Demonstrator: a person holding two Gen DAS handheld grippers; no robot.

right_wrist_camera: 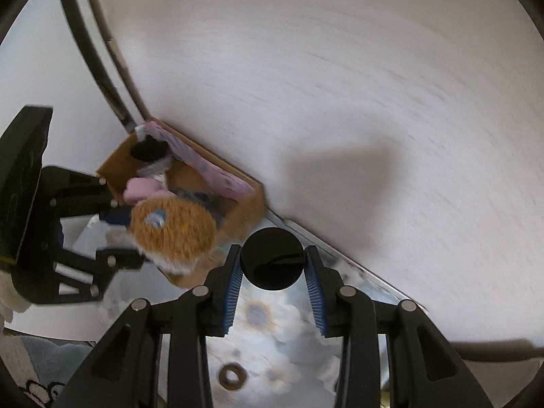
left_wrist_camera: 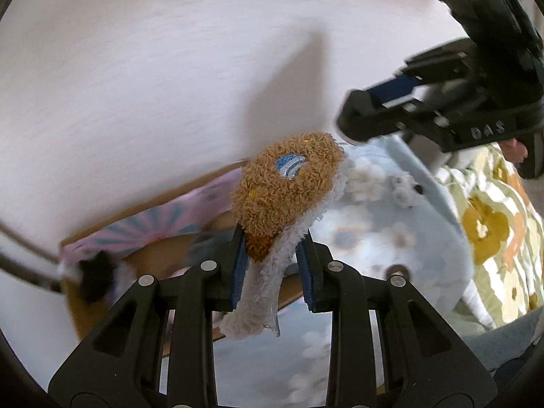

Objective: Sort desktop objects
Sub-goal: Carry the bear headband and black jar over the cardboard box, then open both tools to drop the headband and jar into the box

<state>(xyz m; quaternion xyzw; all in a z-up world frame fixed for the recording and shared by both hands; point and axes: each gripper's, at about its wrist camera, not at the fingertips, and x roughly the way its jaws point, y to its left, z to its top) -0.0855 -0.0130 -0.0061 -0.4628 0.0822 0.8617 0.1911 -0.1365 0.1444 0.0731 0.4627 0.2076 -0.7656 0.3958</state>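
The left gripper (left_wrist_camera: 272, 255) is pinching a plush hair clip (left_wrist_camera: 285, 187); the right gripper (right_wrist_camera: 272, 265) is pinching a black disc (right_wrist_camera: 272, 258). Each should be released low inside the cardboard box (right_wrist_camera: 248, 210).

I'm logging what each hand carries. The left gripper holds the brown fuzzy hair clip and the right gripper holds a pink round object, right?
Not quite. The round object between the right gripper's fingers is black, not pink, as the right wrist view shows. The left gripper does hold the brown fuzzy hair clip.
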